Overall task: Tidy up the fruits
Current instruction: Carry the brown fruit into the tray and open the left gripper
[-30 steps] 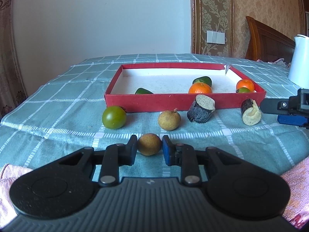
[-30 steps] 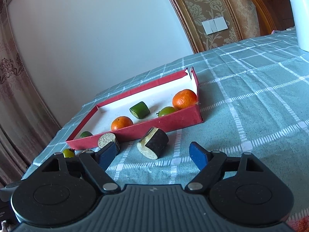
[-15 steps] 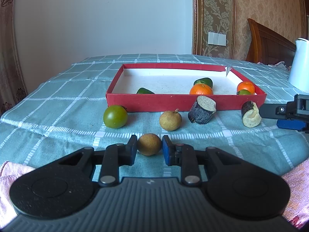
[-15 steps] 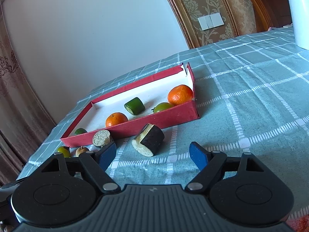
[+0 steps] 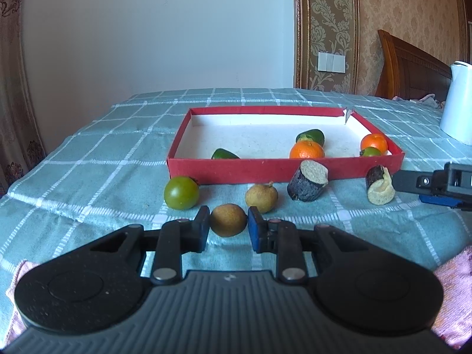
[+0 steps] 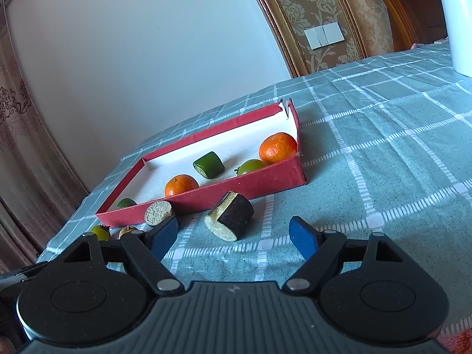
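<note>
My left gripper (image 5: pixel 228 224) is shut on a small brown longan (image 5: pixel 228 220), held above the tablecloth in front of the red tray (image 5: pixel 283 169). A second longan (image 5: pixel 261 197), a green tomato (image 5: pixel 181 192) and two dark sugarcane pieces (image 5: pixel 308 184) (image 5: pixel 379 189) lie before the tray. The tray holds two oranges (image 5: pixel 306 150) (image 5: pixel 374 142) and green fruits (image 5: pixel 311 136). My right gripper (image 6: pixel 234 234) is open and empty, hovering just before the nearer sugarcane piece (image 6: pixel 230 219); the tray (image 6: pixel 265 180) lies beyond it.
A white kettle (image 5: pixel 458 103) stands at the far right on the checked teal tablecloth (image 5: pixel 88 159). Pink cloth (image 5: pixel 454 280) lies at the near edge. A wooden headboard (image 5: pixel 413 70) and a wall are behind the table.
The left gripper has risen with the longan held in it, so the tray now shows from higher up. The right gripper has risen and come a little closer to the sugarcane piece.
</note>
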